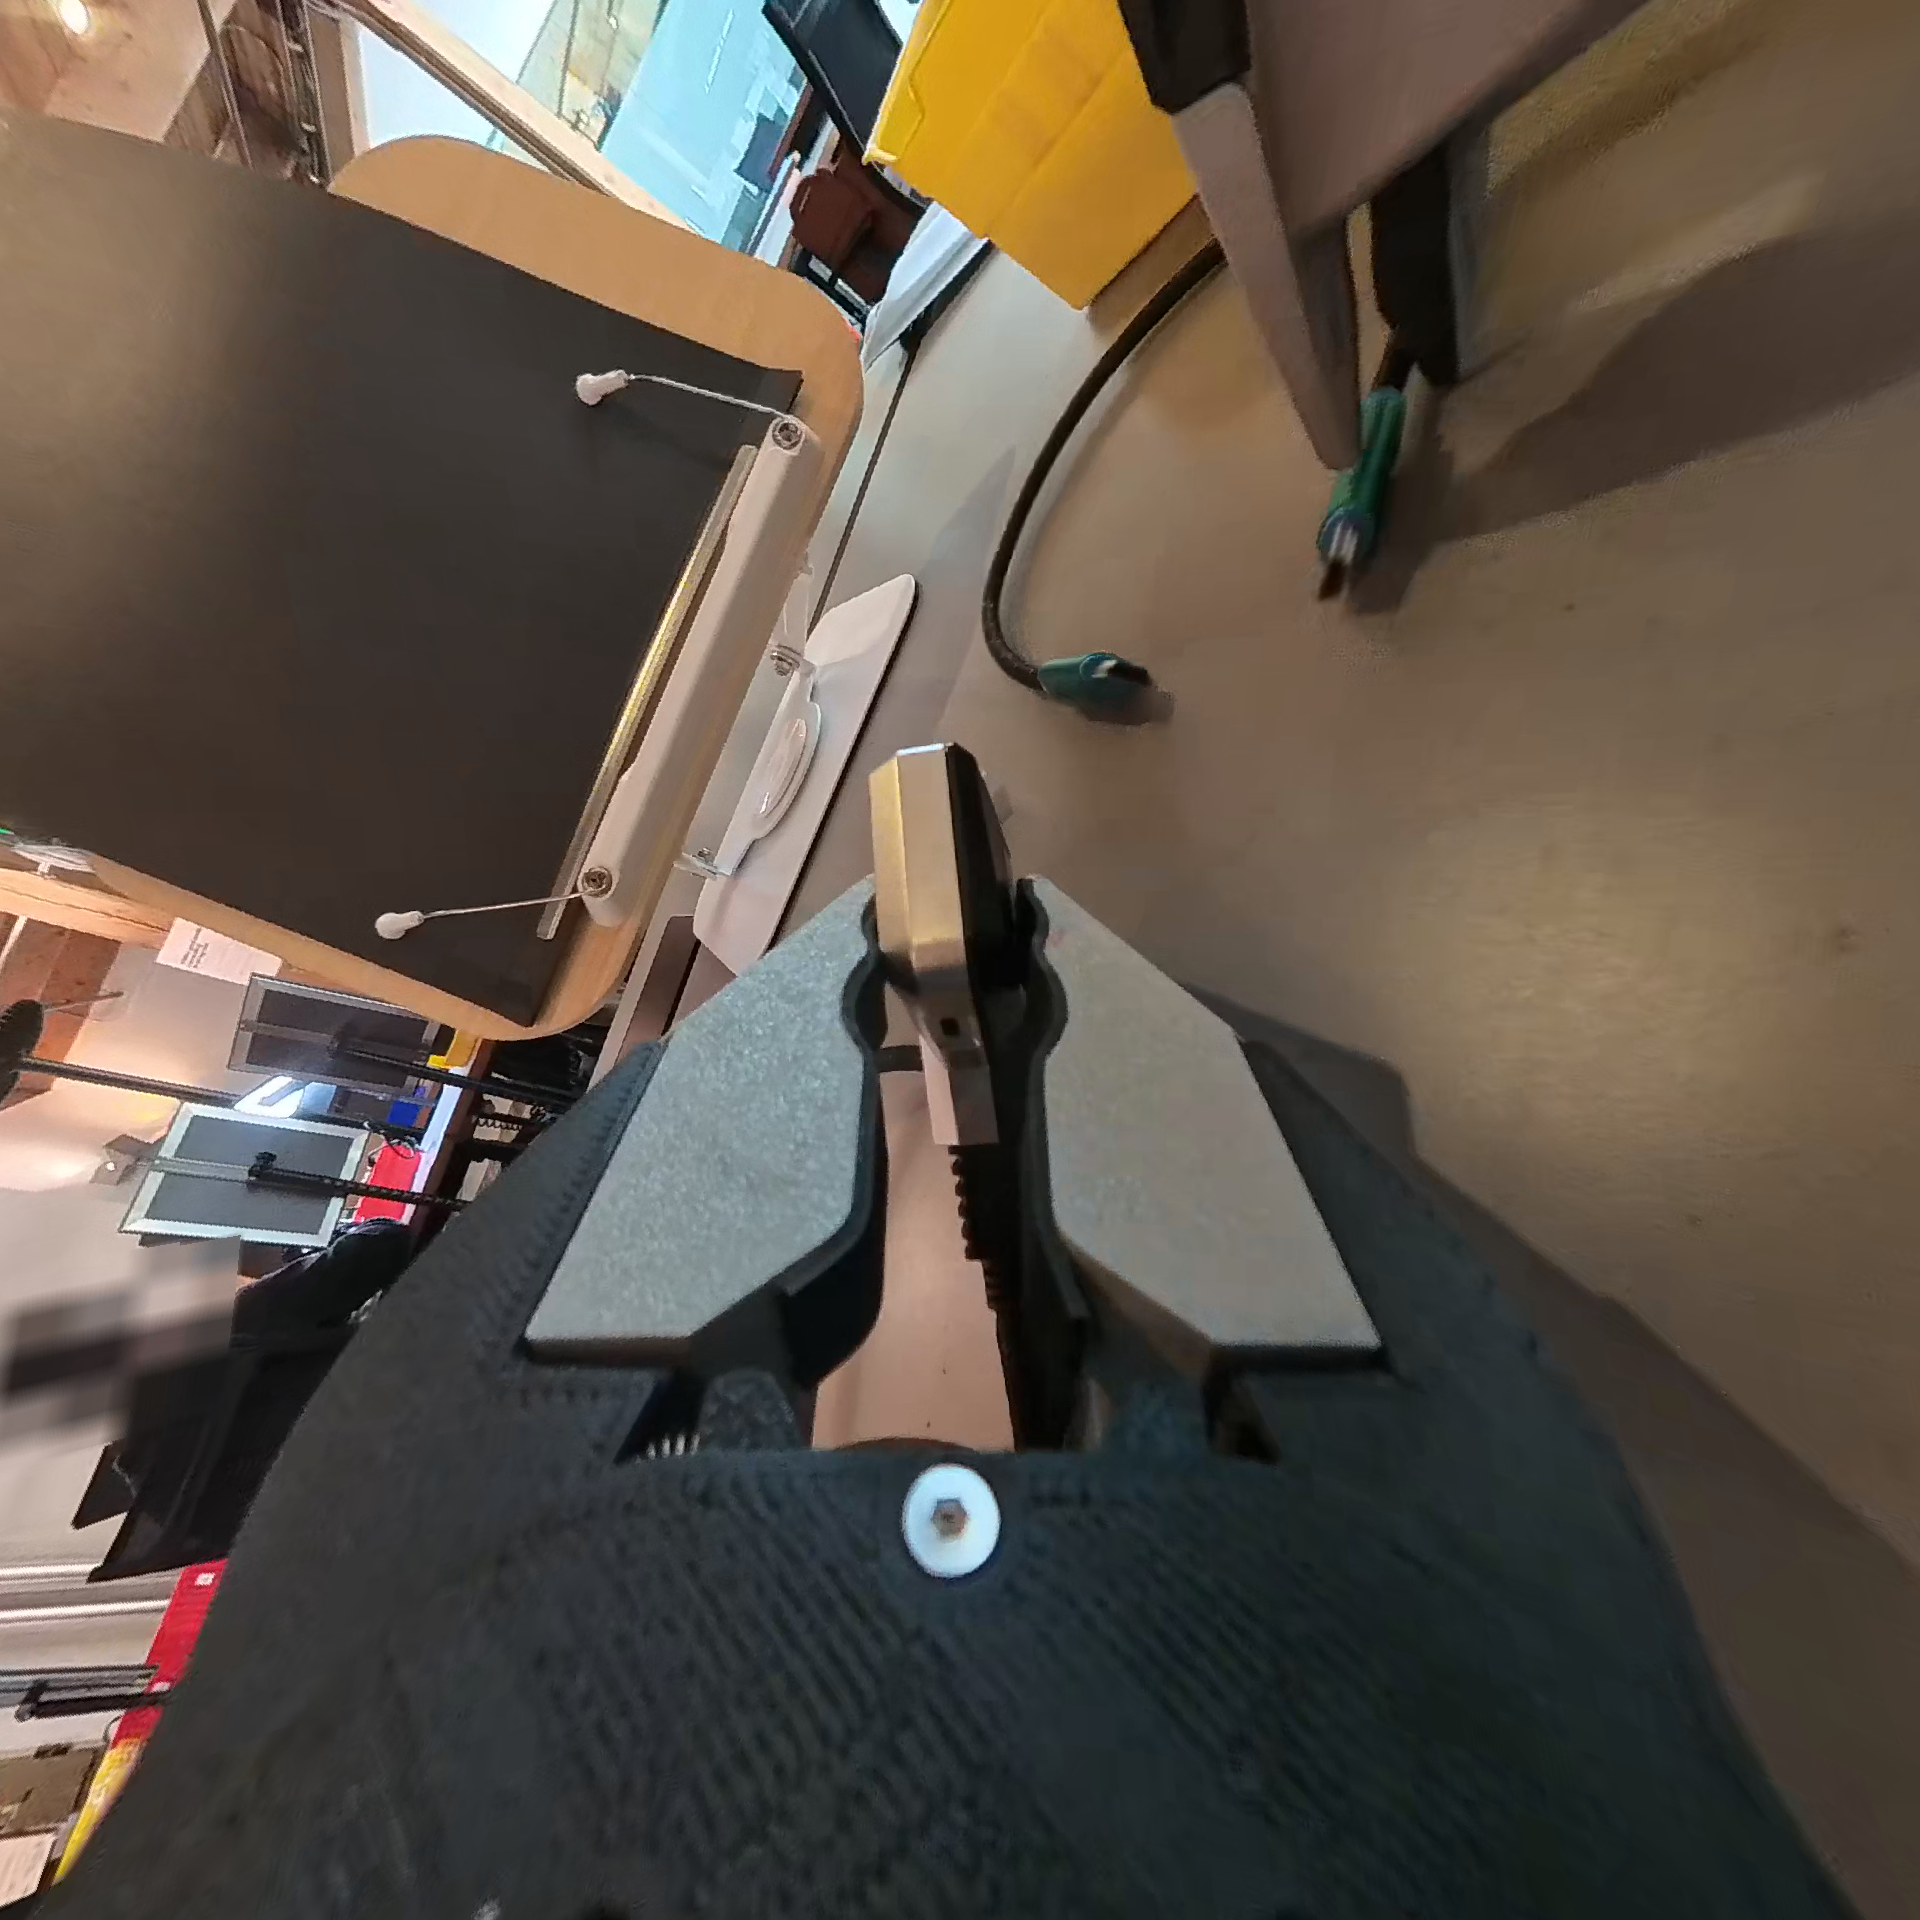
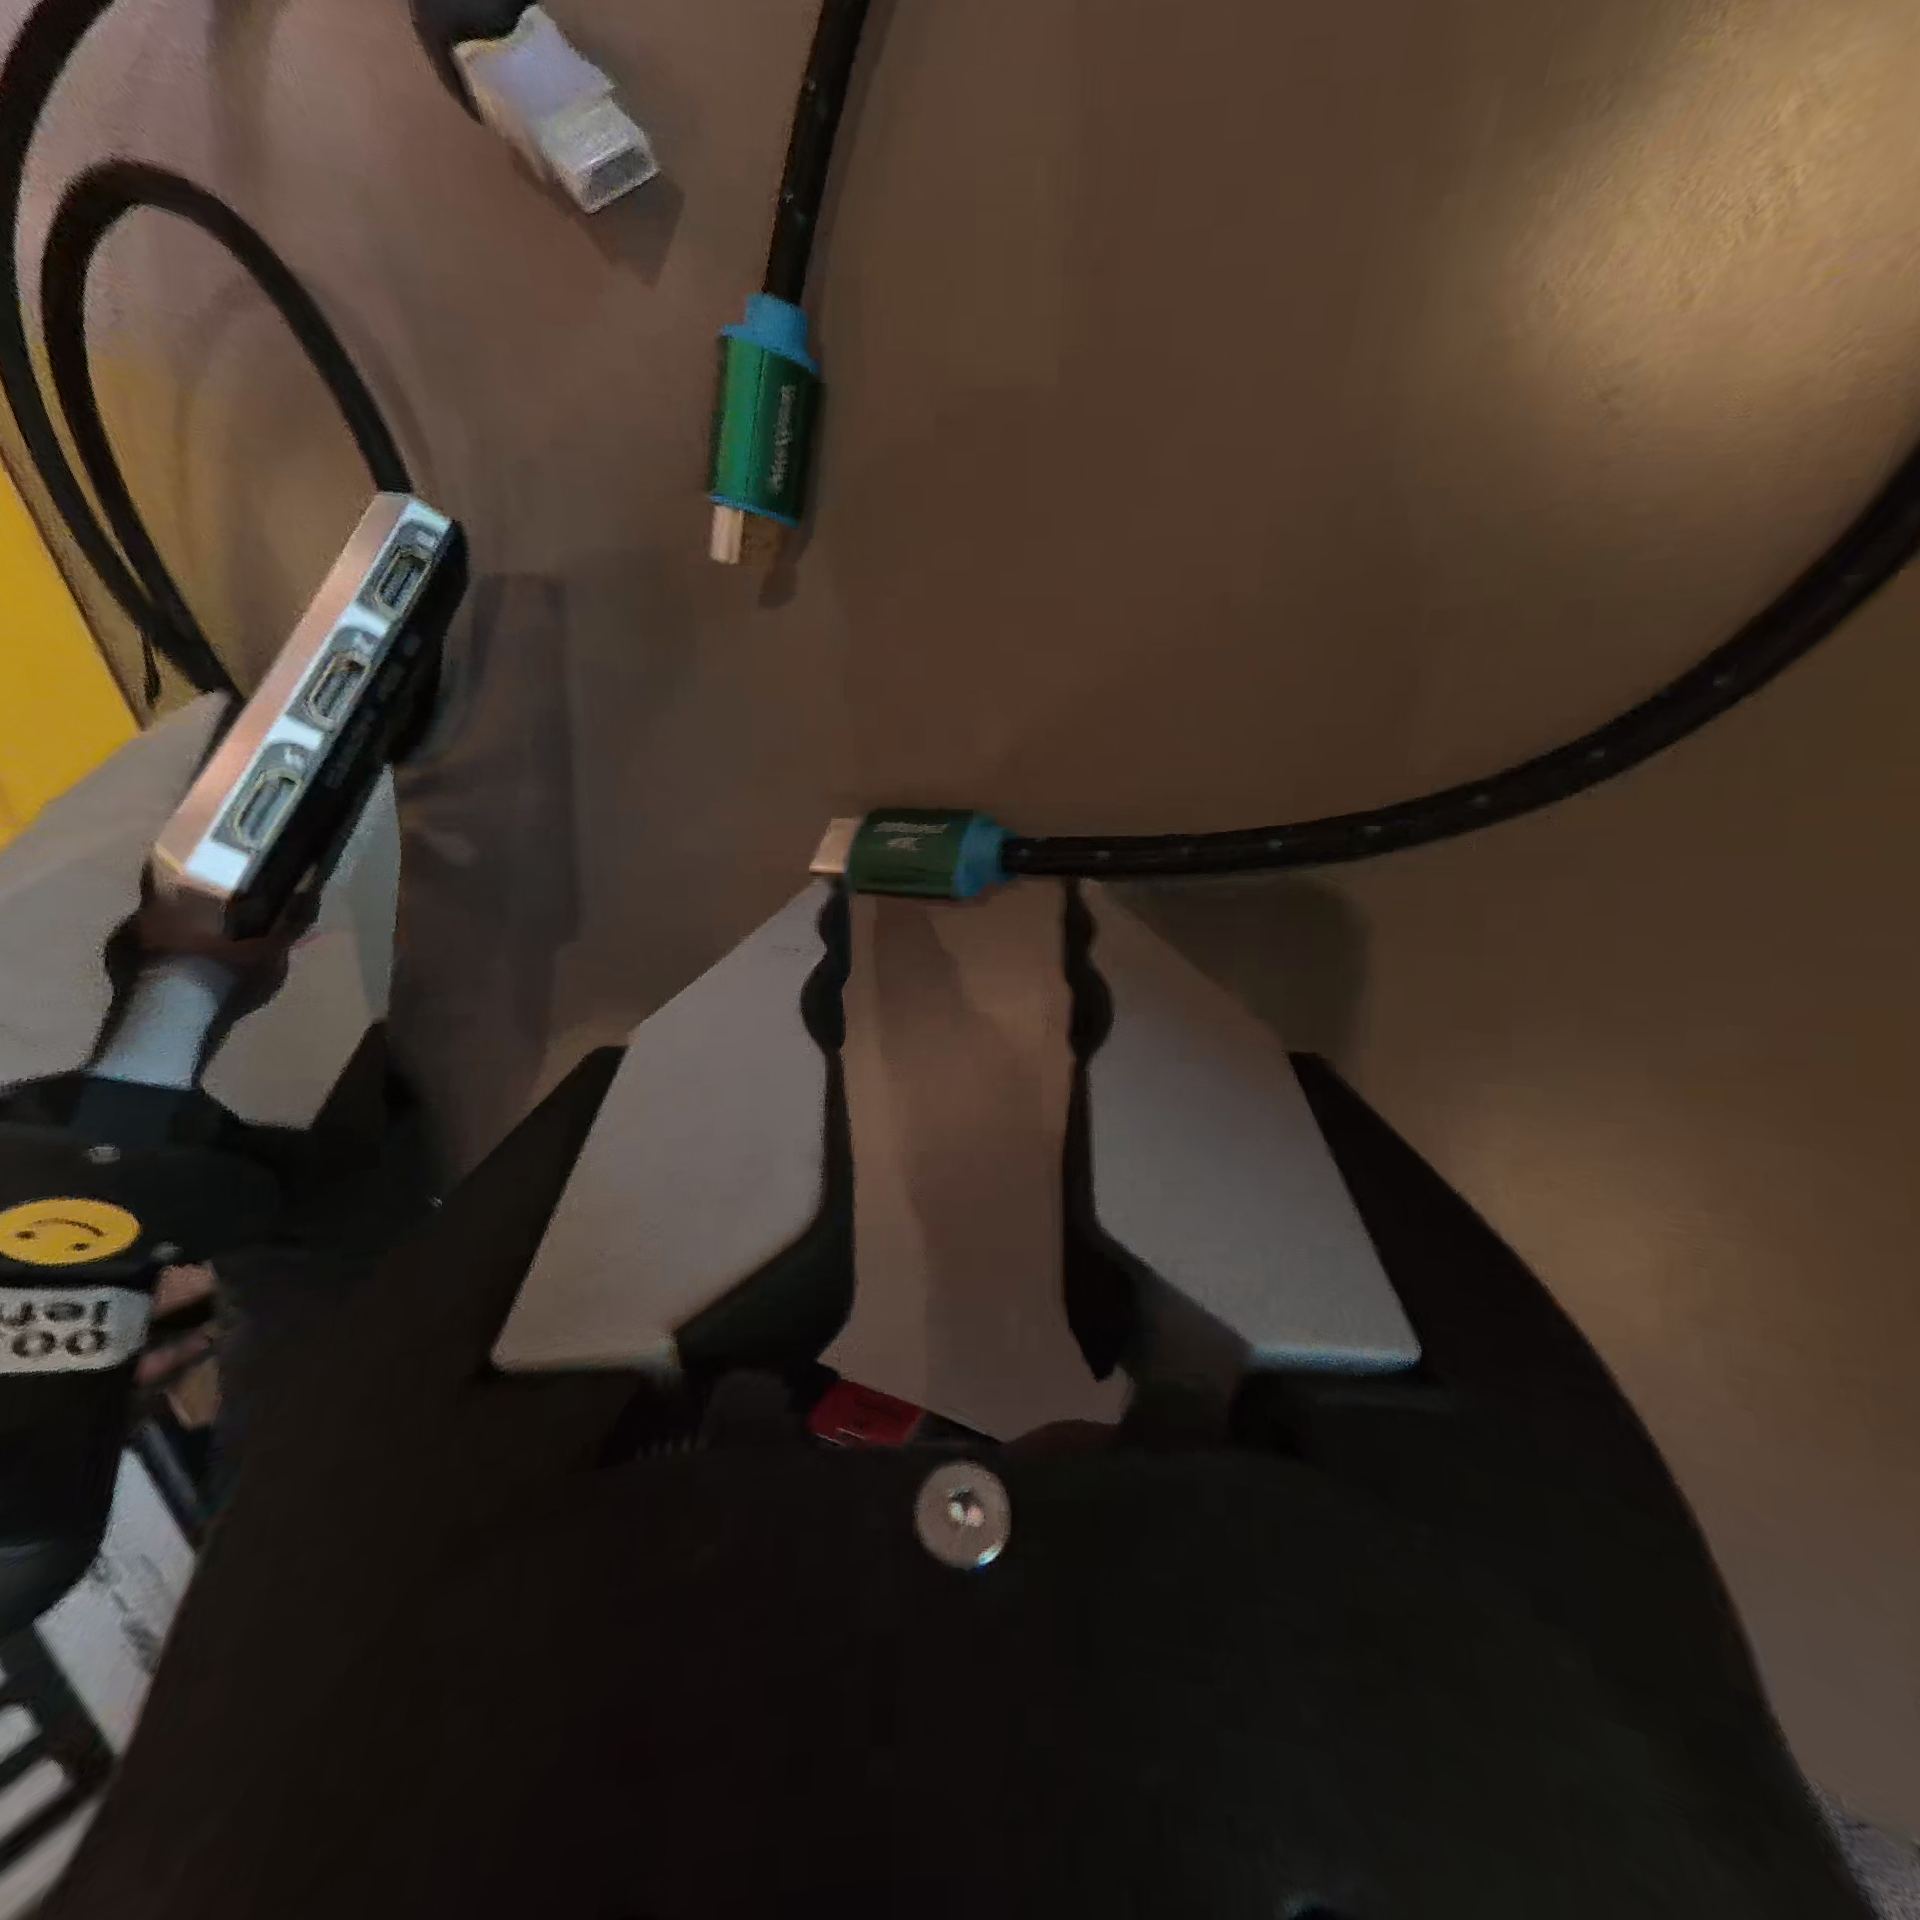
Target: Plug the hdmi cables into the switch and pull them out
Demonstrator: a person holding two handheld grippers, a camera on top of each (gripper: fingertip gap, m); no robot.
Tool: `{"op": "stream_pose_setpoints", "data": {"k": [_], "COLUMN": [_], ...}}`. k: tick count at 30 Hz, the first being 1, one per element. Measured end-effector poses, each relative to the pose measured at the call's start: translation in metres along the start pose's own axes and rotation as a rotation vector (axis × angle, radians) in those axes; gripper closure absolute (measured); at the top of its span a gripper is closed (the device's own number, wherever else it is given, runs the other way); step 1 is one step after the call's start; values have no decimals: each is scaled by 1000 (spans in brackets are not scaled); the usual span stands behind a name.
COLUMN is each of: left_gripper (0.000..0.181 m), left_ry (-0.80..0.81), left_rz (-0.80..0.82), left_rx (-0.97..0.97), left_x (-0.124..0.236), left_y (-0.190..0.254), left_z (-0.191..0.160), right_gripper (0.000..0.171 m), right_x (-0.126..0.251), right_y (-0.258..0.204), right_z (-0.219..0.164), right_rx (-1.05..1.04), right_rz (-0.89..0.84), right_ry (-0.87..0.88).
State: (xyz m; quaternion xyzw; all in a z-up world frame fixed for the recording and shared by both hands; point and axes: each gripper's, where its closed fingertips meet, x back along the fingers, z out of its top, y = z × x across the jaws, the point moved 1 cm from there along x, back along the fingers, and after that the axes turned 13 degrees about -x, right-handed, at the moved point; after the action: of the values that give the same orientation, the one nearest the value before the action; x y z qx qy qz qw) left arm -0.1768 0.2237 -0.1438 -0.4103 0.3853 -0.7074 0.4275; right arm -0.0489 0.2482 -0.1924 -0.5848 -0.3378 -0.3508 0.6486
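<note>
Between left gripper (image 1: 951, 966) fingers, clamped slim metal switch (image 1: 935, 894), right gripper (image 2: 951, 914) fingers parted near braided green-shelled HDMI plug (image 2: 914, 854)

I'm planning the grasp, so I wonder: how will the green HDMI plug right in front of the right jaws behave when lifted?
The green HDMI plug looks rigid, with flat sides, so it should hold firm and probably not roll. Its braided black cable looks thick and sweeps in a wide curve, so it will likely tug sideways on the plug. The right gripper is open beside it.

Switch (image 2: 312, 717) left of two plugs (image 2: 762, 431), apparently on table (image 2: 1455, 416).
</note>
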Motion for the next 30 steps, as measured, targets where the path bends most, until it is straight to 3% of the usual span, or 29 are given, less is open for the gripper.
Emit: {"op": "stream_pose_setpoints", "data": {"k": [1,2,8,17,18,21,26,30], "left_gripper": [160,160,161,162,162,162,162,163], "left_ry": [-1,-1,7,-2,-6,-11,-7,48], "left_rz": [1,1,-20,-50,-52,-63,-70,-126], "left_rx": [1,3,39,89,86,74,75,265], "left_x": [0,0,0,-2,-2,-4,-4,-2], "left_y": [0,0,1,3,3,5,6,5], "left_z": [0,-1,-1,-9,-9,-9,-9,-1], "right_gripper": [116,112,115,115,117,153,158,159], "right_x": [2,5,16,-26,-32,-43,-42,-11], "right_y": [-2,-6,-27,-51,-51,-54,-69,-98], "right_z": [0,0,23,72,73,78,73,64], "right_rx": [44,92,358,379,374,396,500,607], "right_rz": [-6,-1,-74,-123,-128,-110,41,349], "right_ry": [-4,-9,72,76,49,35,101,286]}}
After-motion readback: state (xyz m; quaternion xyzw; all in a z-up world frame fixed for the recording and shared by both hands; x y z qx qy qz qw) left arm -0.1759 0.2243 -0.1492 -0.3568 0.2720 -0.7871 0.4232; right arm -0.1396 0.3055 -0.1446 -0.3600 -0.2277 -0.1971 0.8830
